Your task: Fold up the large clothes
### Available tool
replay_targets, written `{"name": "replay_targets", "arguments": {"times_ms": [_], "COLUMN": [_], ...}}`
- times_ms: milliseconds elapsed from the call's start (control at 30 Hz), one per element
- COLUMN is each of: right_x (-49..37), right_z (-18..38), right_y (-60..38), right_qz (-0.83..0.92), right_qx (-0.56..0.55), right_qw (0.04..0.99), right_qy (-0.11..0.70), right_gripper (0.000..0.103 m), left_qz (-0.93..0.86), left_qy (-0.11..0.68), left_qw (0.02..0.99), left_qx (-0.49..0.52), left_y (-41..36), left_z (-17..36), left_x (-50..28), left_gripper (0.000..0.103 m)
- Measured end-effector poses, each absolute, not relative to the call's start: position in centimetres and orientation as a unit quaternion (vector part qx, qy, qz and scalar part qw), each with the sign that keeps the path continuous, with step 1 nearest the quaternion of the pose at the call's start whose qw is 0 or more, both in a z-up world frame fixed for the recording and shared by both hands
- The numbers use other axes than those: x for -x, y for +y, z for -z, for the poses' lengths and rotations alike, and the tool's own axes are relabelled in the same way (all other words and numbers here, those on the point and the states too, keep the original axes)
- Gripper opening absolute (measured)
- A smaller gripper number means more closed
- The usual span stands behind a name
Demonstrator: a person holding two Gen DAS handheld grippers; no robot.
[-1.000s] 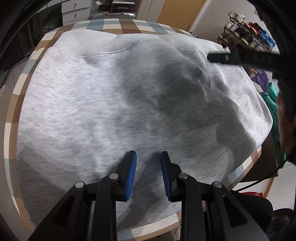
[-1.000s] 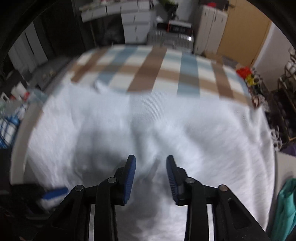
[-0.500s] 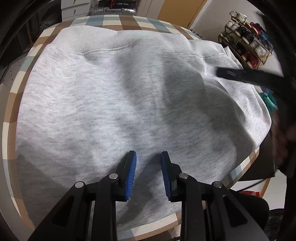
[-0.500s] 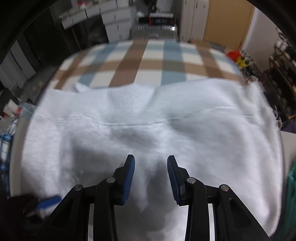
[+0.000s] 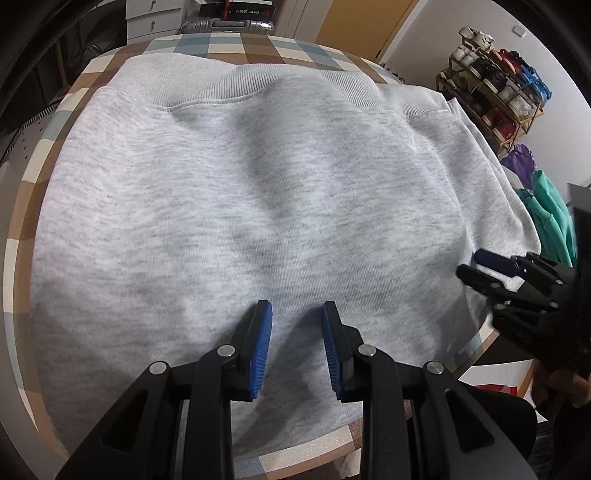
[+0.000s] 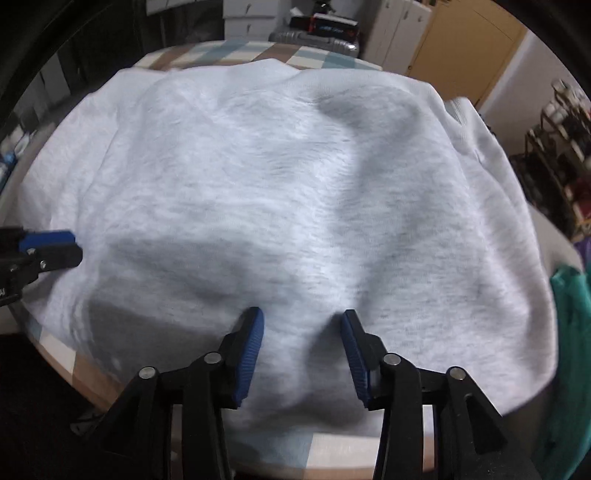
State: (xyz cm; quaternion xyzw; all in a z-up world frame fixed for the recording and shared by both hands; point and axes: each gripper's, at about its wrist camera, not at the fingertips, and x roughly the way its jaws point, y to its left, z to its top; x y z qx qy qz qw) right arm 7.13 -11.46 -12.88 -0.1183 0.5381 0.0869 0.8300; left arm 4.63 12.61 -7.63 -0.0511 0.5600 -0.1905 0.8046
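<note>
A light grey sweatshirt (image 5: 258,192) lies spread over a round table with a checked cloth (image 5: 33,177); its ribbed hem runs along the far side. My left gripper (image 5: 296,317) is open and empty, just above the near part of the fabric. My right gripper (image 6: 302,325) is open and empty over the near edge of the same sweatshirt (image 6: 277,177). The right gripper also shows at the right edge of the left wrist view (image 5: 480,266), and the left gripper at the left edge of the right wrist view (image 6: 51,247).
A teal garment (image 5: 550,218) and a purple one (image 5: 521,162) hang or lie off the table's right side. A shoe rack (image 5: 495,88) stands at the far right. A silver suitcase (image 5: 229,26) and white drawers stand behind the table.
My right gripper has pulled back from over the far right of the sweatshirt to its near right edge, opening a little wider. My left gripper has barely moved.
</note>
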Motion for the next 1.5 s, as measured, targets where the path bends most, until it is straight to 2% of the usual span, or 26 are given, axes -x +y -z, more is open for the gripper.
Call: {"name": "replay_targets", "arguments": {"times_ms": [100,133,167,300,433,567,600,633,700,733,767,800,933,967,1100,1133,1200,1300,1367,1500], "right_x": [-6.0,-5.7,-5.6,-5.8,-4.3,-0.2,0.8,1.9,3.0,3.4,3.4,2.4,0.8,0.5,0.3,0.5,0.7,1.2,1.7,2.6], "right_z": [9.9,9.8,10.2,13.9,13.5,10.7,10.0,9.4,9.0,8.8,8.9,8.9,10.5,10.9,11.5,11.6,11.8,11.9,11.9,12.0], "right_y": [-11.5,-10.9,-10.3,-9.5,-12.1,-16.3,-17.3,-18.6,-20.7,-22.0,-22.9,-23.3,-25.4,-25.8,-27.2,-27.6,-28.3,-29.0,-29.7,-31.5], "right_qz": [-0.124,-0.142,-0.152,-0.134,-0.143,-0.144,-0.137,-0.121,-0.091,-0.081,-0.072,-0.061,-0.04,-0.041,-0.049,-0.051,-0.055,-0.057,-0.06,-0.046], "right_qx": [0.055,0.047,0.049,0.035,-0.063,-0.147,-0.155,-0.165,-0.2,-0.227,-0.245,-0.257,-0.319,-0.332,-0.36,-0.368,-0.379,-0.398,-0.417,-0.454], "right_qw": [0.851,0.848,0.844,0.85,0.861,0.891,0.902,0.913,0.921,0.92,0.919,0.917,0.895,0.888,0.872,0.869,0.863,0.856,0.851,0.843], "right_qy": [0.508,0.509,0.512,0.509,0.484,0.404,0.379,0.352,0.321,0.308,0.302,0.3,0.309,0.315,0.327,0.327,0.328,0.325,0.312,0.285], "right_gripper": [0.028,0.036,0.04,0.043,0.043,0.043,0.051,0.066,0.076,0.076,0.076,0.076,0.077,0.077,0.077,0.077,0.077,0.077,0.077,0.077], "left_qz": [0.188,0.188,0.187,0.186,0.183,0.165,0.183,0.205,0.27,0.288,0.298,0.303,0.258,0.234,0.195,0.189,0.187,0.194,0.225,0.264], "left_qy": [0.561,0.561,0.561,0.561,0.56,0.523,0.51,0.499,0.474,0.467,0.462,0.458,0.504,0.507,0.51,0.506,0.503,0.524,0.509,0.457], "left_qw": [0.805,0.805,0.805,0.805,0.807,0.836,0.84,0.842,0.838,0.836,0.835,0.836,0.822,0.826,0.834,0.837,0.84,0.828,0.831,0.846], "left_qx": [0.049,0.047,0.044,0.042,0.037,-0.025,-0.026,-0.018,0.013,0.018,0.012,0.002,-0.062,-0.073,-0.083,-0.09,-0.077,-0.037,-0.015,-0.082], "left_y": [12.7,12.7,12.6,12.5,12.4,11.1,10.7,10.4,9.3,8.6,7.4,6.4,2.5,2.1,1.3,1.1,1.3,1.8,1.2,-4.5], "left_z": [7.6,7.5,7.5,7.4,7.3,5.8,5.1,4.4,3.1,2.7,2.5,2.6,5.7,6.6,7.1,7.2,7.2,4.8,2.1,-3.0], "left_x": [-4.5,-4.5,-4.5,-4.4,-4.3,-3.0,-2.4,-1.9,-1.2,-1.1,-1.2,-1.3,-3.2,-3.8,-4.6,-4.6,-4.7,-5.2,-5.1,-6.1], "left_gripper": [0.022,0.022,0.022,0.022,0.022,0.022,0.022,0.022,0.024,0.037,0.056,0.061,0.061,0.067,0.073,0.079,0.08,0.078,0.078,0.078]}}
